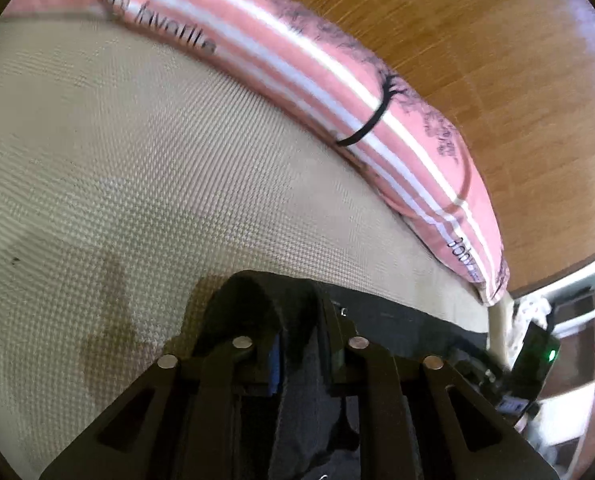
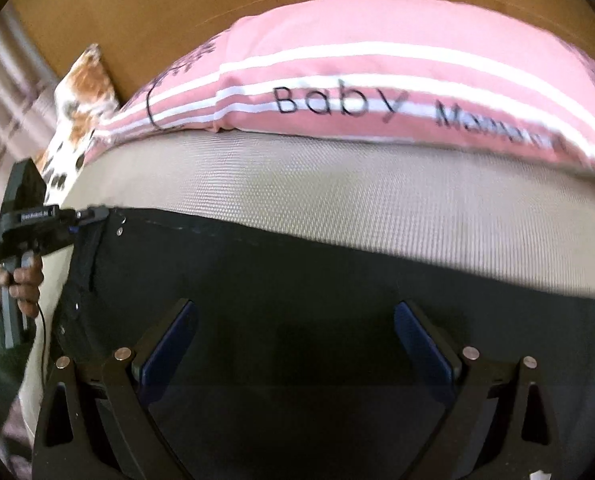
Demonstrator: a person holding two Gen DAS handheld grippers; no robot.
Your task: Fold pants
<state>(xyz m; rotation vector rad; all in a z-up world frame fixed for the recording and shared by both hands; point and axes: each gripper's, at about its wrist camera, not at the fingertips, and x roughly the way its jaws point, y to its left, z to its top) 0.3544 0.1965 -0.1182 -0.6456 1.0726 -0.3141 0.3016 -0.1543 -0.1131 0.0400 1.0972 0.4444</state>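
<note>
Honestly I'm still pretty early in this one, going by what I'm seeing. The dark, almost black denim-looking pants (image 2: 297, 280) are lying spread across the cream waffle-textured bed cover (image 2: 337, 184), right under and ahead of my right gripper (image 2: 295, 336). That one is gaping wide with nothing between its blue pads, just hovering over the flat cloth.

My left gripper (image 1: 297, 344) is pinched nearly closed on a bunched edge of the pants, the bit with the rivets, which looks like the waistband corner. From the right wrist view it's sitting off to the left of my right gripper, at the far-left end of the fabric.

Beyond both grippers there's a pink pillow with white stripes and black lettering (image 2: 397, 80).

I'm not seeing any clean fold yet, so basically all the folding is still left, I'd guess.
</note>
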